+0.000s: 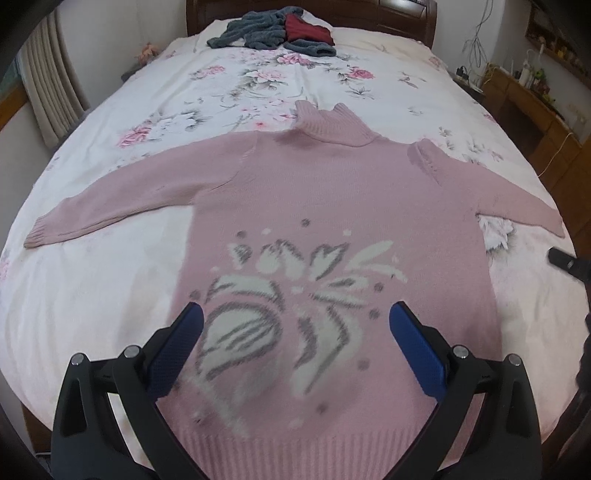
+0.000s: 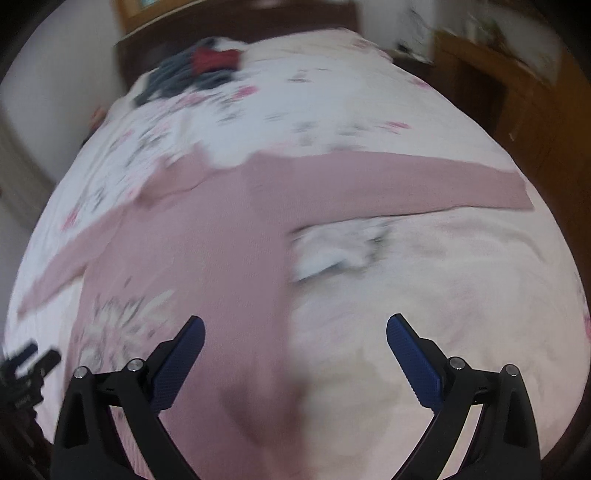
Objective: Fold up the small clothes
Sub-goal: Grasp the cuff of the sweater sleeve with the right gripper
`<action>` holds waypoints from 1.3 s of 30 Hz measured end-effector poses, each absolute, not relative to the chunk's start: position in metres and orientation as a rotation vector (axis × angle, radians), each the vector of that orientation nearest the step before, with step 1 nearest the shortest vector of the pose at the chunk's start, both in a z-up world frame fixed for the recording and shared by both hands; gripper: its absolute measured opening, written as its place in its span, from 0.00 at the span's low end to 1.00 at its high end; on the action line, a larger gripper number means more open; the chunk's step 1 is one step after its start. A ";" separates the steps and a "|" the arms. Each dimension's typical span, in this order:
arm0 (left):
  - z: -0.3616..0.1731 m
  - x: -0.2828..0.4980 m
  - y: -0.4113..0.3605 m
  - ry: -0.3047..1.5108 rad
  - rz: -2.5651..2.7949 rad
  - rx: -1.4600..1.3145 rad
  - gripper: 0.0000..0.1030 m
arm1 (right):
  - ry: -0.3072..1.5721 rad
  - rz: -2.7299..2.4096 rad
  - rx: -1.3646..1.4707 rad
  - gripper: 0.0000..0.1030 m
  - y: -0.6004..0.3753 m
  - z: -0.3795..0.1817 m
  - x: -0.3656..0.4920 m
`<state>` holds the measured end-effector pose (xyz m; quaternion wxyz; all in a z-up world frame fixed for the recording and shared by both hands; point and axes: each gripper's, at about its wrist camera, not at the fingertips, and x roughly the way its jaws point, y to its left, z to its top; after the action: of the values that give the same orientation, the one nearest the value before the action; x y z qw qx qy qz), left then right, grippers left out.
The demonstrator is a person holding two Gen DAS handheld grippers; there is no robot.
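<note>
- A pink sweater [image 1: 332, 192] lies flat on the bed [image 1: 110, 314], front up, collar pointing toward the headboard [image 1: 221, 14] and ribbed hem toward the camera.
- Both sleeves are spread out sideways; the one on the left of the left wrist view reaches far out to its ribbed cuff [image 1: 37, 234], the other runs off toward the right edge of the bed.
- A white and grey knitted pattern [image 1: 280, 317] covers the lower chest of the sweater.
- The left gripper [image 1: 295, 321] hangs above that pattern with its jaws spread wide, holding nothing; the blue pads [image 1: 177, 354] sit either side of the pattern, and the hem is just below them in the view.
- The right gripper [image 2: 295, 332] is likewise wide apart and empty, seen in a blurred picture; it sits over the sweater's side edge, with its left finger above pink knit [image 2: 207, 258] and its right finger above bare bedspread [image 2: 443, 295].
- From the right wrist view one sleeve [image 2: 406, 181] stretches across the bed well beyond the fingertips.
- Whether either gripper touches the fabric cannot be told.
- A heap of grey clothes [image 1: 258, 33] with a dark red garment [image 1: 306, 29] on it rests near the headboard, well apart from the sweater.
- A wooden cabinet [image 1: 528, 107] stands beside the bed on the right.
</note>
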<state>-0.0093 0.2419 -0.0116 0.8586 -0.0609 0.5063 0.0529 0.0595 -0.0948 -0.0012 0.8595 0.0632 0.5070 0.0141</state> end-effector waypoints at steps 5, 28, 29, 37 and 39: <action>-0.012 0.053 0.209 1.067 0.072 -0.134 0.97 | 1.109 -0.169 0.236 0.96 -0.226 -0.008 0.130; -0.052 0.210 0.089 1.010 0.052 -0.099 0.97 | 1.220 -0.338 0.497 0.58 -0.470 -0.116 0.273; -0.053 0.210 0.089 1.012 0.052 -0.099 0.97 | 1.212 -0.327 0.500 0.50 -0.470 -0.114 0.273; -0.049 0.205 0.101 1.014 0.064 -0.085 0.97 | 1.124 -0.286 0.488 0.11 -0.460 -0.094 0.261; -0.048 0.201 0.109 1.018 0.058 -0.084 0.96 | 1.092 -0.238 0.481 0.11 -0.443 -0.080 0.255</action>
<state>0.2011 0.1086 -0.0476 0.8719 -0.0401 0.4872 0.0280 0.2546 -0.4434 -0.0798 0.8206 0.2259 0.5130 -0.1118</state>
